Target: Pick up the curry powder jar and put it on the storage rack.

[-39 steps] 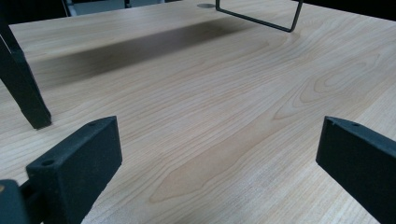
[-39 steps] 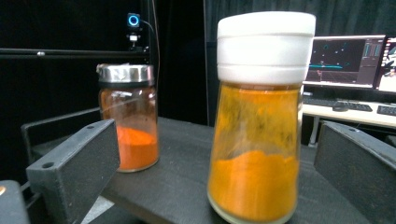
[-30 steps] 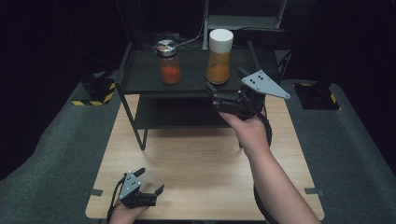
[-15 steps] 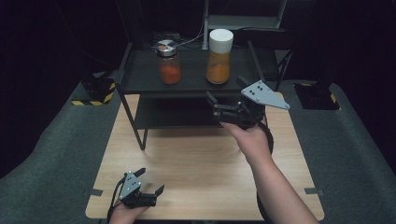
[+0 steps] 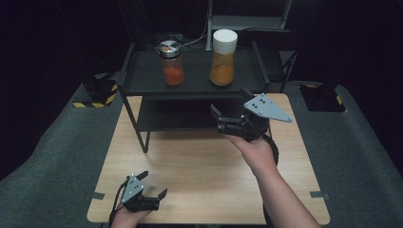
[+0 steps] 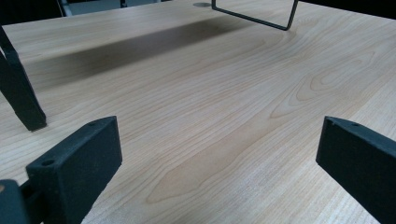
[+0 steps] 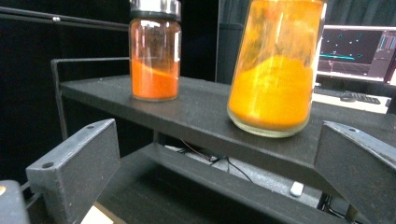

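glossy glass jars (image 7: 154, 56) (metal-lidded), matt black shelf (image 7: 201, 116), wood-grain table (image 6: 224, 107)

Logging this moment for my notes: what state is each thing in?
Left tongs: open, empty, low over the table.
Right tongs: open, empty, in front of the shelf.
Metal-lidded jar: upright, lidded, on the shelf.
White-lidded jar: upright, lidded, on the shelf.

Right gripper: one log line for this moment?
right gripper: open, empty, facing shelf | white-lidded jar: upright on top shelf | left gripper: open, low over table
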A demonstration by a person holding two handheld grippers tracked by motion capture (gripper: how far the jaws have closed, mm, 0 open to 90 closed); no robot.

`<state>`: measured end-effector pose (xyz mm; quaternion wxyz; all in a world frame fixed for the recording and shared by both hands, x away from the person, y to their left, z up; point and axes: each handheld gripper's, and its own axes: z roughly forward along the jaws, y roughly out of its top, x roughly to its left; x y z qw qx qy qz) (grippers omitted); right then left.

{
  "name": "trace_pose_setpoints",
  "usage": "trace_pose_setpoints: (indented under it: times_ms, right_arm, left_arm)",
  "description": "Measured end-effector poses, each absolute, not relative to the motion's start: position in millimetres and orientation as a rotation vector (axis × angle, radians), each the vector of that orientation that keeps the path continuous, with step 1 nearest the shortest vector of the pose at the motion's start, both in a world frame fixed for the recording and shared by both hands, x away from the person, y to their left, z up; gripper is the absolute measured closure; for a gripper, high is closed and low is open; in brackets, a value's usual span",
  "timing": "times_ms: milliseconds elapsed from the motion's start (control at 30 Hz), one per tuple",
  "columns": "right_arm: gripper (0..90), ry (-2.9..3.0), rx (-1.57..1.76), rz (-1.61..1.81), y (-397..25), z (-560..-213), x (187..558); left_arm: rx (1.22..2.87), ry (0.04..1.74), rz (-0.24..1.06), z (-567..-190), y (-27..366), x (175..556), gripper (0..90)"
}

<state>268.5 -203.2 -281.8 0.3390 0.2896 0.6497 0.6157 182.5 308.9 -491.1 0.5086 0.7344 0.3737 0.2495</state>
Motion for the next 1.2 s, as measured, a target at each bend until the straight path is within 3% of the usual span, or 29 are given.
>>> trace_pose_setpoints:
  times_ms: [1200]
  right_arm:
    - [0.1, 1.811, 0.804, 1.526, -226, -345, 245]
  left_arm:
    - [1.776, 0.894, 0.603, -491, 309, 183, 0.4]
